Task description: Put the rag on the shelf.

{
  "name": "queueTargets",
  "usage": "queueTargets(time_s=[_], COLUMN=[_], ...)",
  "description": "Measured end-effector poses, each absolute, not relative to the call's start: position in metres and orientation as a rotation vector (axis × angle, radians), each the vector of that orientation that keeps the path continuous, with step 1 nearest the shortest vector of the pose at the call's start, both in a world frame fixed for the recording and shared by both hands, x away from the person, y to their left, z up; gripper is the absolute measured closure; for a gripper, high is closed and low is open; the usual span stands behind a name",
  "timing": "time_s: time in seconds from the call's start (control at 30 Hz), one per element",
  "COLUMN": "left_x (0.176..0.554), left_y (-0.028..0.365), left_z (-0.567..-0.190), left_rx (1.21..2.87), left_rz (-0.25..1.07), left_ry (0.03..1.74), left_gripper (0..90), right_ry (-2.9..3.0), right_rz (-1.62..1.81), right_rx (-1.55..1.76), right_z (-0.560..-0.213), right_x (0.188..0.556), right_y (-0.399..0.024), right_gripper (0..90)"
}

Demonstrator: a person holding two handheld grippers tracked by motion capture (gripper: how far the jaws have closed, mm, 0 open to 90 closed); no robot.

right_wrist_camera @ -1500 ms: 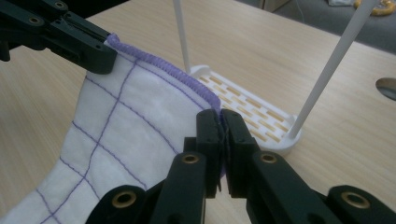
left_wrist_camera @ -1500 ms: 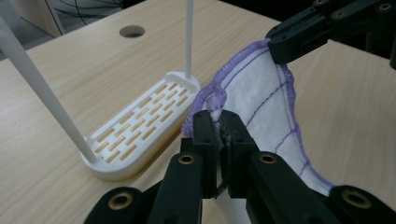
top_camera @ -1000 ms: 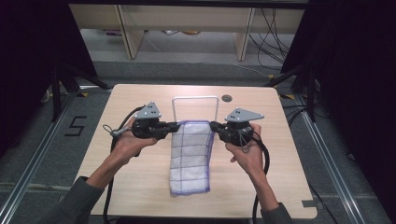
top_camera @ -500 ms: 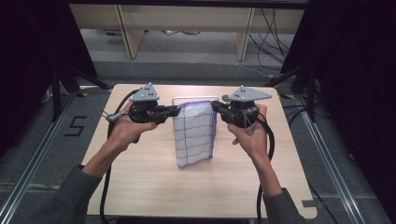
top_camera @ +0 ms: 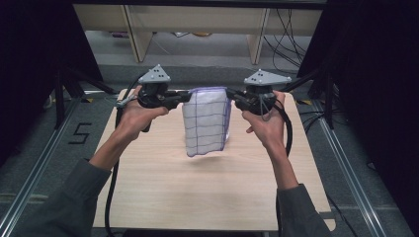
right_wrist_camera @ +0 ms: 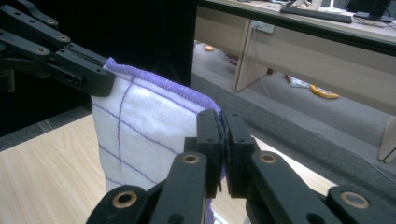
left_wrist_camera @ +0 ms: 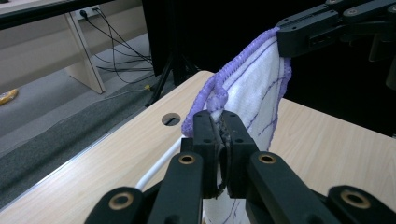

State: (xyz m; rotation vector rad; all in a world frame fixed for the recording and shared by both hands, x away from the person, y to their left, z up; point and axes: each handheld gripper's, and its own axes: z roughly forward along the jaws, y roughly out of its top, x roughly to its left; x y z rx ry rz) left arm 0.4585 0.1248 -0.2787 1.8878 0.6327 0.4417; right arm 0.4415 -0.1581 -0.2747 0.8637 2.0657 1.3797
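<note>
A white cloth [top_camera: 206, 121] with thin purple grid lines and a purple hem hangs above the wooden table [top_camera: 158, 187], clear of its surface. My left gripper [top_camera: 187, 97] is shut on the cloth's upper left corner, and my right gripper [top_camera: 231, 95] is shut on the upper right corner. In the left gripper view the jaws [left_wrist_camera: 222, 123] pinch the bunched hem, and the cloth [left_wrist_camera: 254, 91] stretches off to the right gripper [left_wrist_camera: 308, 30]. In the right gripper view the jaws [right_wrist_camera: 222, 126] clamp the cloth [right_wrist_camera: 149, 126], with the left gripper [right_wrist_camera: 88, 70] holding its far corner.
A round hole [left_wrist_camera: 171, 119] sits near the table's far edge, and a white rod [left_wrist_camera: 159, 165] lies on the top below my left gripper. Pale desk legs [top_camera: 131, 29] and floor cables [top_camera: 291, 34] lie beyond the table. Black stands [top_camera: 64, 84] flank it.
Both grippers have risen and moved toward the far side of the table. The cloth, which lay spread on the table, now hangs free between them.
</note>
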Motion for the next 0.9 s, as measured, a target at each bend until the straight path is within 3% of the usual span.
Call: queueTargets(time_s=[0.9], left_x=[0.497], left_y=[0.122], left_z=[-0.244], left_rx=[1.806], left_rz=[0.494], left_ry=[0.717], left_gripper=[85.5], right_ry=[1.998], right_rz=[1.391], right_rx=[0.907], right_z=[-0.235], right_x=[0.480], right_y=[-0.150], right_gripper=[87.4])
